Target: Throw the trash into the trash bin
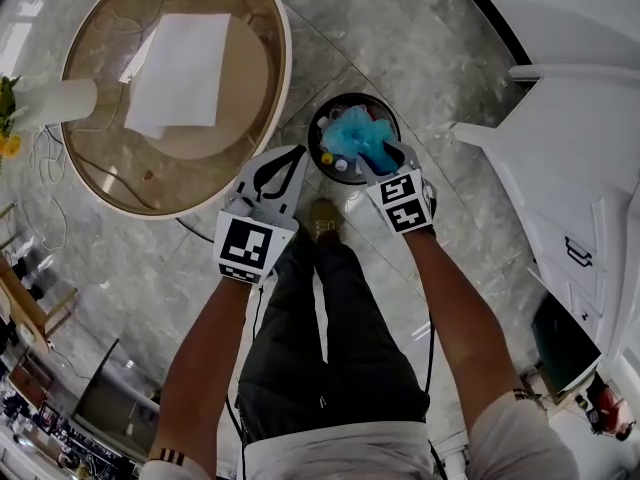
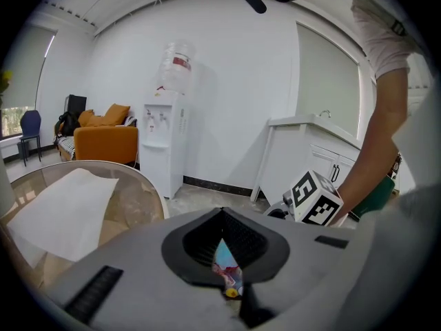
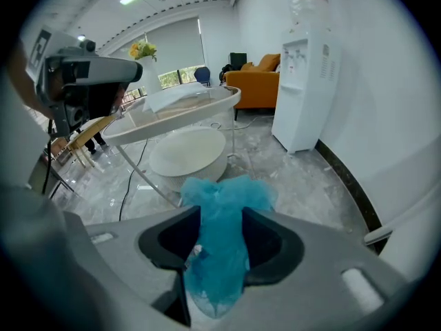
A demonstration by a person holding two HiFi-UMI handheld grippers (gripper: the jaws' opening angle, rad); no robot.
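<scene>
Marble floor carries the trash bin at twelve o'clock from the person's shoe. Right tool hangs over it, jaws slack around a blue wad (not yet dropped). Left tool, at the bin's eight o'clock, pinches a small wrapper; both pieces have yet to go in.

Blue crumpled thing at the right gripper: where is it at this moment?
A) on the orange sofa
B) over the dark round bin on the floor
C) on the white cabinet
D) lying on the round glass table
B: in the head view the blue crumpled thing sits between the fingers of the right gripper, directly above the open trash bin on the floor, well clear of the table.
</scene>
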